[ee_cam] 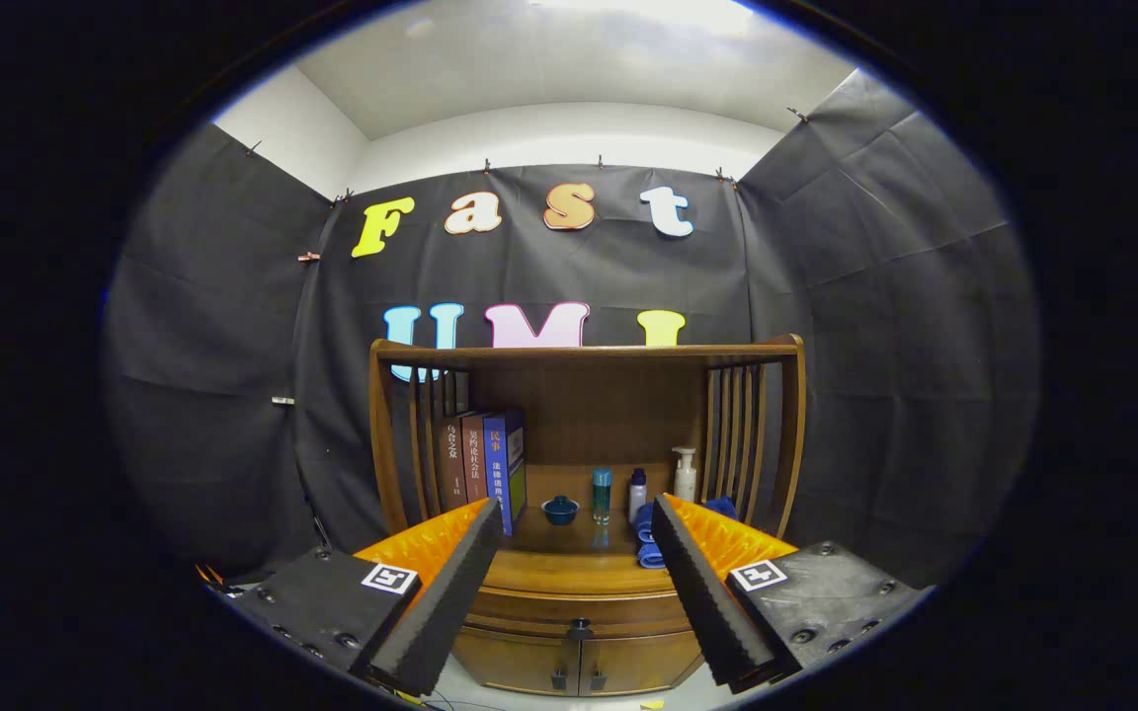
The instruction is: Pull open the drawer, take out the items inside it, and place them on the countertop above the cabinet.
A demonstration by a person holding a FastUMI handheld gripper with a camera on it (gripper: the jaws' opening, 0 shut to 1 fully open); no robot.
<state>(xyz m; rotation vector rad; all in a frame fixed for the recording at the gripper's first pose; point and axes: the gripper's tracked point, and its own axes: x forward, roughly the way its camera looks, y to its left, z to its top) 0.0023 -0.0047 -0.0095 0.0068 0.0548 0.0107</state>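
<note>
I see the gripper (577,553) held well back from a brown wooden cabinet (579,652), its two fingers spread wide apart with nothing between them. Seen through the gap between the fingertips is the cabinet's closed wooden drawer (579,607), a curved front panel with a small dark knob (580,626) at its middle. Below the drawer, two small cabinet doors (579,664) meet, each with a dark pull. The wooden countertop (574,571) lies just above the drawer, under an open hutch with slatted sides (742,434) and a curved top rail.

On the countertop, far behind the fingers, from left to right:
- a row of upright books (482,462), brown, reddish and blue, against the left slats;
- a small dark blue lidded bowl (560,510);
- a slim teal-capped bottle (602,495);
- a white bottle with a dark cap (637,493);
- a white pump dispenser (686,475);
- a rolled blue cloth (646,538), partly hidden by the right finger.

The drawer's contents are hidden from me, as it is shut.
</note>
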